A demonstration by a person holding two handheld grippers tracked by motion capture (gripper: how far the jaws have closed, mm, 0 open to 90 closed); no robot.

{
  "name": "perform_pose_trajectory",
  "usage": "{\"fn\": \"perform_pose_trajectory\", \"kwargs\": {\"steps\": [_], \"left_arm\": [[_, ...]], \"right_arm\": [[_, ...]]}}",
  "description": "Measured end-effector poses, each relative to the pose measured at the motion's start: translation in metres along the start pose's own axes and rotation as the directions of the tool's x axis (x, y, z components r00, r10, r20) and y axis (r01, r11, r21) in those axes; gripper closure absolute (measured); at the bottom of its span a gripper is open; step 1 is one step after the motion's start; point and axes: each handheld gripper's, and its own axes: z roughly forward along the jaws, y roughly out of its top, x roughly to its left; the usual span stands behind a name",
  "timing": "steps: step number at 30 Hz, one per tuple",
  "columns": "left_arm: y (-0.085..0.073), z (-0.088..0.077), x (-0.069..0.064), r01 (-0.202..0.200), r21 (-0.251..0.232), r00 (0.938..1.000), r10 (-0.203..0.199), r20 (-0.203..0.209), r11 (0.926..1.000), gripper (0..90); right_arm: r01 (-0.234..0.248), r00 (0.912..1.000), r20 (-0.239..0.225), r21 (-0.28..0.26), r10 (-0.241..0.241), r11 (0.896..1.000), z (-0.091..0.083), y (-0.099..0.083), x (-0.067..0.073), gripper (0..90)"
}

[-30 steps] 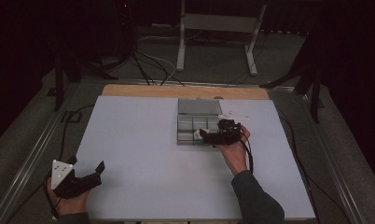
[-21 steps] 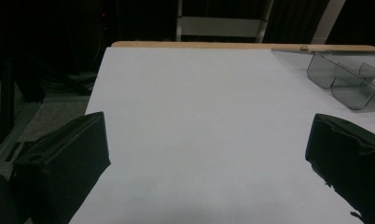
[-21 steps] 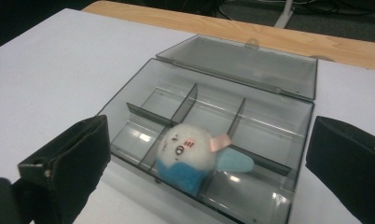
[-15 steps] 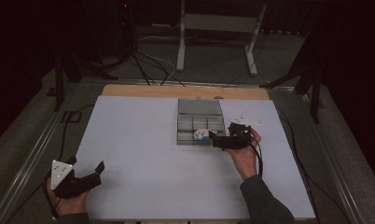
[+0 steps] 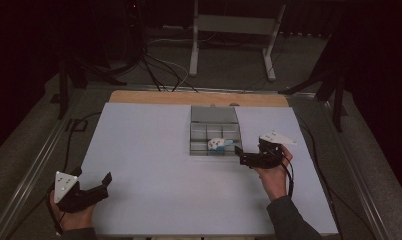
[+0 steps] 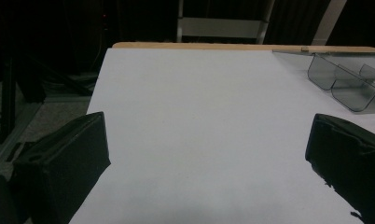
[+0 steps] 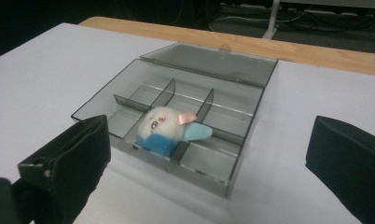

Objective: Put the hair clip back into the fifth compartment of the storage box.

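A clear plastic compartment box [image 5: 214,131] [image 7: 232,135] stands on the table with its lid folded back. A small white and blue plush toy [image 5: 217,144] [image 7: 164,128] lies in its front row, near the middle, over a divider. My right gripper [image 5: 240,156] [image 7: 209,158] hovers just off the box's front right corner. It is open, pointing at the toy, with nothing between its fingers. My left gripper [image 5: 105,185] [image 6: 206,158] rests open and empty at the table's near left corner. The box's corner [image 6: 344,81] sits far to its right.
The white table [image 5: 154,150] has a wooden strip [image 5: 199,98] along its far edge. Cables [image 5: 154,70] and a metal stand [image 5: 234,30] occupy the floor beyond. Metal rails run along both sides of the table.
My right gripper has drawn back from the box toward the person and to the right. The plush toy stays in the box. The left gripper has not moved.
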Motion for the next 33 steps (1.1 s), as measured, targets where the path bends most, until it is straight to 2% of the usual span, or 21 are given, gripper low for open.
{"fn": "perform_pose_trajectory", "kwargs": {"steps": [1, 17, 24, 33], "left_arm": [[0.000, 0.000, 0.000, 0.000, 0.000, 1.0000, 0.000, 0.000, 1.0000, 0.5], [0.001, 0.000, -0.001, 0.008, -0.010, 0.9999, -0.008, 0.007, 0.9999, 0.6], [0.002, 0.000, -0.004, 0.004, -0.017, 0.9995, -0.004, 0.031, 0.9998, 0.5], [0.007, 0.001, -0.010, -0.009, -0.027, 0.9980, 0.011, 0.061, 0.9996, 0.5]], "right_arm": [[-0.009, 0.9999, 0.008, -0.004, 0.009, 1.000, -0.006, -0.007, -0.005, 0.0], [-0.010, 0.9999, 0.008, -0.071, 0.011, 0.997, -0.036, -0.032, -0.019, 0.0], [0.003, 0.9995, 0.031, -0.083, -0.001, 0.997, -0.051, -0.046, -0.026, 0.0], [-0.012, 0.9994, 0.031, -0.100, 0.016, 0.995, -0.065, -0.064, -0.034, 0.0]]}}
